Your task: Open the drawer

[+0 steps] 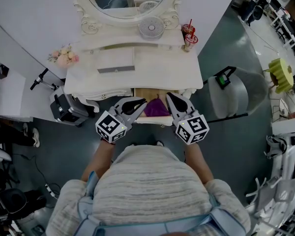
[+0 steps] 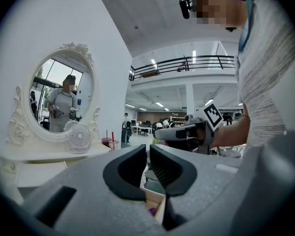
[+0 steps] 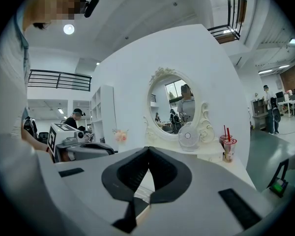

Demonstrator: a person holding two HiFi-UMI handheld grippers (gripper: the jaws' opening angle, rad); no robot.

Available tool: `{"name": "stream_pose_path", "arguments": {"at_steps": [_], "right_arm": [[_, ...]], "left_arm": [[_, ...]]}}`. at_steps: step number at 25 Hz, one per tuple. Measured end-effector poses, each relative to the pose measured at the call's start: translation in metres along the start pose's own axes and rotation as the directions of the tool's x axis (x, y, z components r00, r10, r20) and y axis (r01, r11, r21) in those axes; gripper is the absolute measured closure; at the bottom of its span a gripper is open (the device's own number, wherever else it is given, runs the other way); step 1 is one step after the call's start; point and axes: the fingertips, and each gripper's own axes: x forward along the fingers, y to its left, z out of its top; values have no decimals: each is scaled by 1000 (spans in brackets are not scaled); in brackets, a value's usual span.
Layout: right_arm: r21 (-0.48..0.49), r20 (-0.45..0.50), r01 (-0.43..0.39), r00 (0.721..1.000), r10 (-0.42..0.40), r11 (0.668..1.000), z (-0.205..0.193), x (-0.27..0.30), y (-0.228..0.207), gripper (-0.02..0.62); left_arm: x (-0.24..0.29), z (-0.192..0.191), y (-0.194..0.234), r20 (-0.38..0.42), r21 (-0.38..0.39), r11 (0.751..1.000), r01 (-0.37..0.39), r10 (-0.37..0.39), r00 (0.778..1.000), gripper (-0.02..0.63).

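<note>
Right gripper (image 1: pixel 170 97), pressed shut and empty, and my barely spread left gripper (image 1: pixel 139 103) flank the part-open drawer (image 1: pixel 148 93) just ahead.

Left tool (image 1: pixel 141 103) held level, jaws slightly apart, empty; right tool (image 1: pixel 170 98) closed, empty.

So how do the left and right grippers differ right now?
On the left gripper the jaws stand a narrow gap apart; on the right gripper they meet at the tips. In the head view, the left gripper angles rightward, the right gripper leftward. Both are empty and point toward the partly open drawer.
</note>
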Motion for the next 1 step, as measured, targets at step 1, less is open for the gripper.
{"name": "stream_pose_path", "arguments": {"at_steps": [1], "right_arm": [[1, 2, 1, 1000, -1, 1000, 0, 0, 0, 588]], "left_arm": [[0, 0, 0, 0, -2, 1000, -2, 2, 1000, 571]]}}
